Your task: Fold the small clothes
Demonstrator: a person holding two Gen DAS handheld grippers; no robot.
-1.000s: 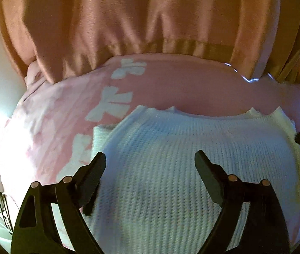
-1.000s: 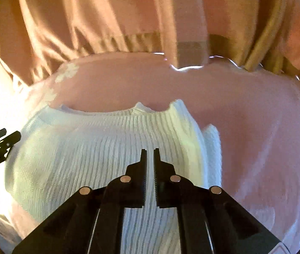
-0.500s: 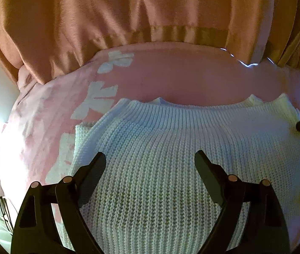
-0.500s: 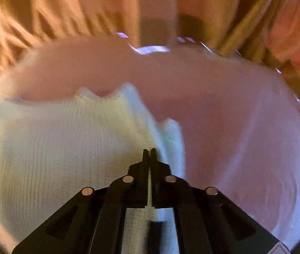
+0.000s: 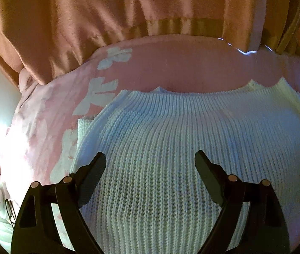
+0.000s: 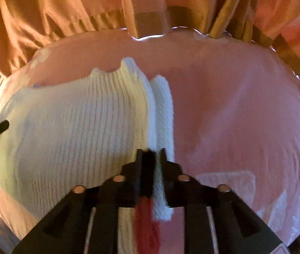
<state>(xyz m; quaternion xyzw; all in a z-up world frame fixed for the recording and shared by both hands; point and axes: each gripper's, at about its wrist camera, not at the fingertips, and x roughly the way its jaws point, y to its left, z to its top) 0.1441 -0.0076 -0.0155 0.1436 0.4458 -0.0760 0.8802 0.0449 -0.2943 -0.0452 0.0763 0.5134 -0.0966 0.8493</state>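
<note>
White knit sweater (image 5: 171, 148) lies flat on the pink bedspread (image 6: 245, 105), its ribbed hem toward the orange curtain (image 5: 107, 10). Right claw (image 6: 151, 154) stands narrow at the sweater's right edge, a strip of knit, apparently the sleeve, running between its fingers; whether it grips is unclear. Left claw (image 5: 150, 163) hovers wide over mid-body. The right claw is nearer the fold edge.

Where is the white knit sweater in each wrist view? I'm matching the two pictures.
Left wrist: white knit sweater fills the centre and right, under the open left tongs.
Right wrist: it lies left of centre, its edge pinched by the right tongs.
Shared landmark: pink bedspread.
</note>
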